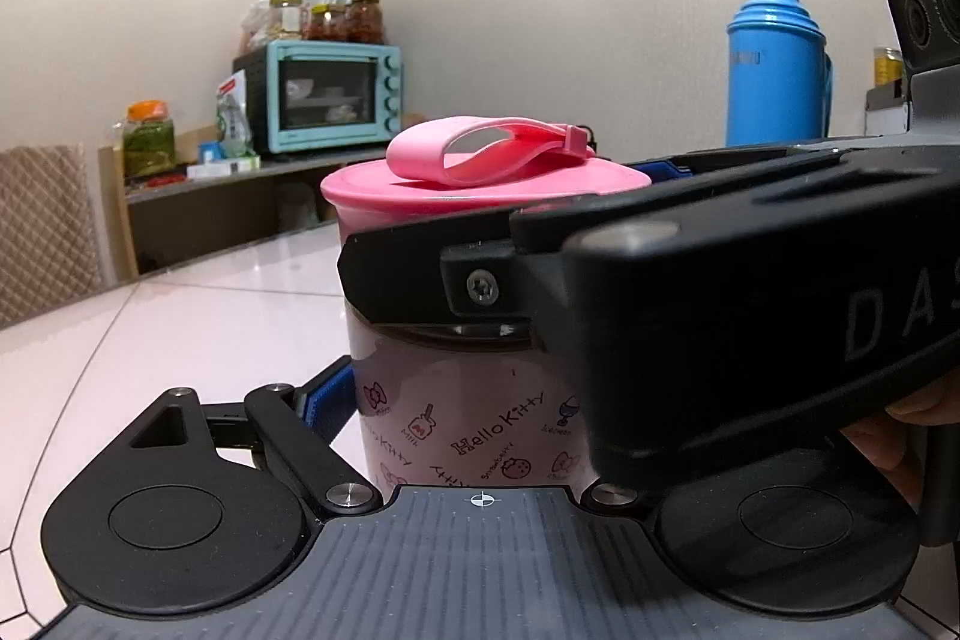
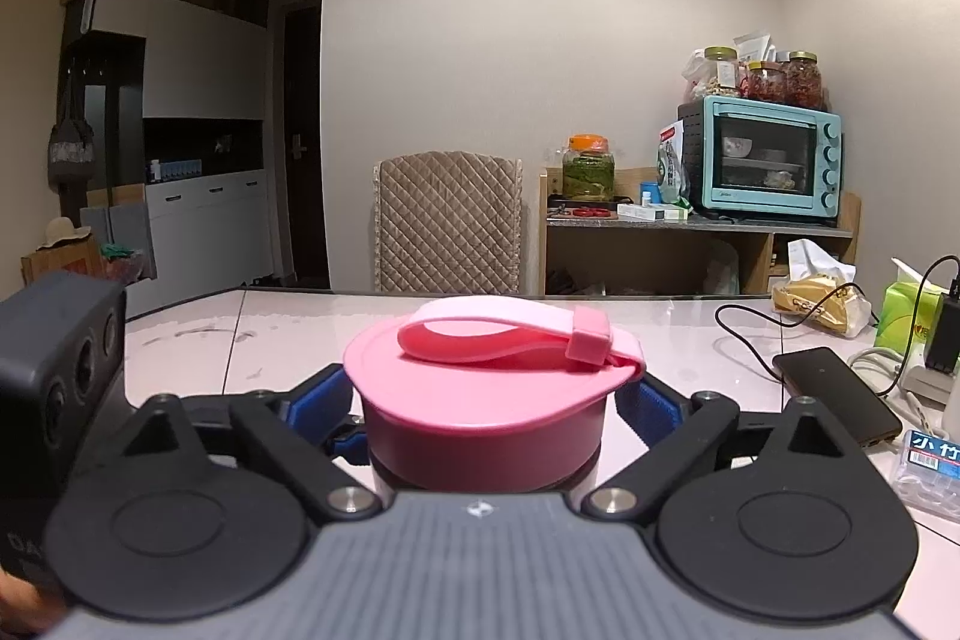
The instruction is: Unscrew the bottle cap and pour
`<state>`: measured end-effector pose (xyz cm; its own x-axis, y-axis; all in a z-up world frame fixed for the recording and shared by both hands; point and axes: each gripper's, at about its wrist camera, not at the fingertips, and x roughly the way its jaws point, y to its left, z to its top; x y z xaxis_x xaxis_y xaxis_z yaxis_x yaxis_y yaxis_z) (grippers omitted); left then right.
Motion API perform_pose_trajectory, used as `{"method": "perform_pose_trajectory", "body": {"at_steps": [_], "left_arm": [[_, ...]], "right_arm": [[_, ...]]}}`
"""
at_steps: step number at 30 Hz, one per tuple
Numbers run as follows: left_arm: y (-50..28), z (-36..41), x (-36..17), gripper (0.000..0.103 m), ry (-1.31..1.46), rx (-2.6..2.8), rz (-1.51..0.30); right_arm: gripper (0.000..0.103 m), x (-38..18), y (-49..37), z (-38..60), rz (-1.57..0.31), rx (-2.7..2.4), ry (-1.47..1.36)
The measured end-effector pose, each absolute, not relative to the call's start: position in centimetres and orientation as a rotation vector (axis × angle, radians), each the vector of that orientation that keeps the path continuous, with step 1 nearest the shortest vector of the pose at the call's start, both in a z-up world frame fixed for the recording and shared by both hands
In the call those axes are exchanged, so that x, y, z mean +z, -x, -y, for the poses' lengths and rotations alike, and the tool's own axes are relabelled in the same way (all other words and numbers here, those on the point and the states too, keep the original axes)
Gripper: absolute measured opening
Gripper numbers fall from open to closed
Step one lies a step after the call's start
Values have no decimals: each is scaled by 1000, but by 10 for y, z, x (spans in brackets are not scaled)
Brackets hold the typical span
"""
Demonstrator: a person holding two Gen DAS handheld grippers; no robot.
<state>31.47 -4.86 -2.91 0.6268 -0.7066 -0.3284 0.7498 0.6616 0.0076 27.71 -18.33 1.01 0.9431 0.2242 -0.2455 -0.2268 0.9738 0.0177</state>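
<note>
A pink Hello Kitty bottle (image 1: 474,418) stands upright on the table. Its wide pink cap (image 1: 480,187) has a looped silicone strap lying on top. My left gripper (image 1: 474,400) is shut on the bottle's printed body, blue pads against its sides. My right gripper (image 2: 492,406) comes in from the right in the left wrist view, higher up, and is shut on the cap (image 2: 486,394), with blue pads (image 2: 651,406) pressed to both sides of it. The right gripper's body hides the bottle's right side in the left wrist view.
The table (image 2: 288,334) is glossy pale pink. On its right lie a black phone (image 2: 837,394) with a cable, a tissue pack (image 2: 906,316), a snack bag (image 2: 819,307) and a plastic box (image 2: 933,472). A blue thermos (image 1: 777,70) stands behind. A shelf with a teal oven (image 2: 762,160) and a chair (image 2: 447,220) are beyond.
</note>
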Motion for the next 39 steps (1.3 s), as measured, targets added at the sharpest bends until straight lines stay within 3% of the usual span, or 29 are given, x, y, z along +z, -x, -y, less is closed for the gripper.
{"method": "perform_pose_trajectory", "body": {"at_steps": [8,39], "left_arm": [[-315,48,-29,90,-149,-839,-311],[-316,46,-30,90,-145,-846,-314]], "right_arm": [[85,8,-278,182,-259,228,23],[85,9,-302,241,-208,716,138]]}}
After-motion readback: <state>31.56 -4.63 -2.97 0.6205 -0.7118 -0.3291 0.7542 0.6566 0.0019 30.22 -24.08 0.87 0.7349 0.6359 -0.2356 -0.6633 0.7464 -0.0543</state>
